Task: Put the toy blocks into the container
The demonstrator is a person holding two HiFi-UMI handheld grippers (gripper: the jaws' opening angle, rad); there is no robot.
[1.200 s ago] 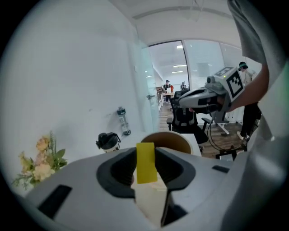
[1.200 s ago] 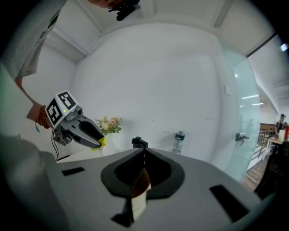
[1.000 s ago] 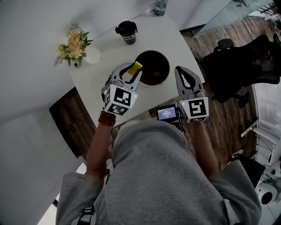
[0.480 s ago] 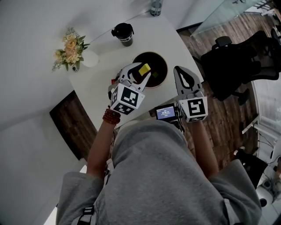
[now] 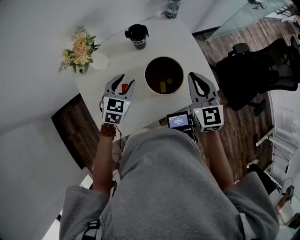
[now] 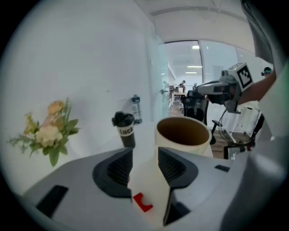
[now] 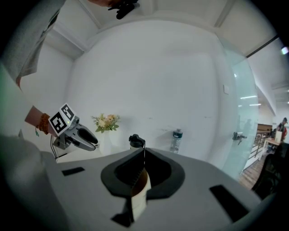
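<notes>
A round tan container with a dark inside stands on the white table, and two yellow blocks lie in it. Left of it my left gripper is low over the table. Its jaws have just been opening and stand open. A red block lies on the table between them, untouched. In the left gripper view the red block shows low between the open fingers, with the container beyond. Right of the container, my right gripper is shut and empty.
A black lidded cup, a bottle and a vase of flowers stand at the table's far side. A small screen sits at the near edge. A black office chair is on the wooden floor to the right.
The left gripper carried a yellow block over the container and let it go. It then swung back left and down, open, around the red block. The right gripper has not moved.
</notes>
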